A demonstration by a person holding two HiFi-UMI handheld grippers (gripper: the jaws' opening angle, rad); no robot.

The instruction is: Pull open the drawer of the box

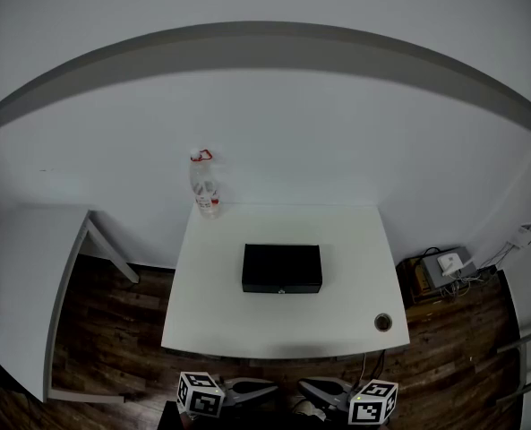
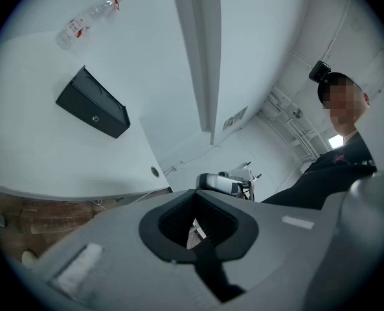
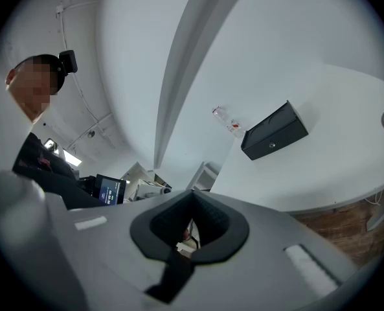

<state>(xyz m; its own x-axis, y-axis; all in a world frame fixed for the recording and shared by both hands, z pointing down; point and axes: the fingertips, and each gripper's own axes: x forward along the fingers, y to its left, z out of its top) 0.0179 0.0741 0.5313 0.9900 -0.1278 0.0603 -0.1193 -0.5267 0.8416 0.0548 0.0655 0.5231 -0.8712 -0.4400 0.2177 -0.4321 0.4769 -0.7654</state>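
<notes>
A black box (image 1: 281,268) rests in the middle of the white table (image 1: 283,325), its drawer front flush, with a small round knob (image 1: 282,290) facing me. Both grippers hang below the table's near edge, well short of the box. My left gripper (image 1: 263,387) and right gripper (image 1: 310,388) point toward each other, each shut with nothing held. The left gripper view has the box (image 2: 91,103) far off at upper left beyond the closed left gripper (image 2: 195,203). In the right gripper view the box (image 3: 274,132) lies at the right, past the closed right gripper (image 3: 192,203).
A clear plastic bottle (image 1: 204,186) with a red cap lies at the table's far left corner. A round cable hole (image 1: 383,322) sits in the near right corner. A second white table (image 1: 28,276) stands to the left. Cables and small devices (image 1: 440,271) lie on the wooden floor at the right.
</notes>
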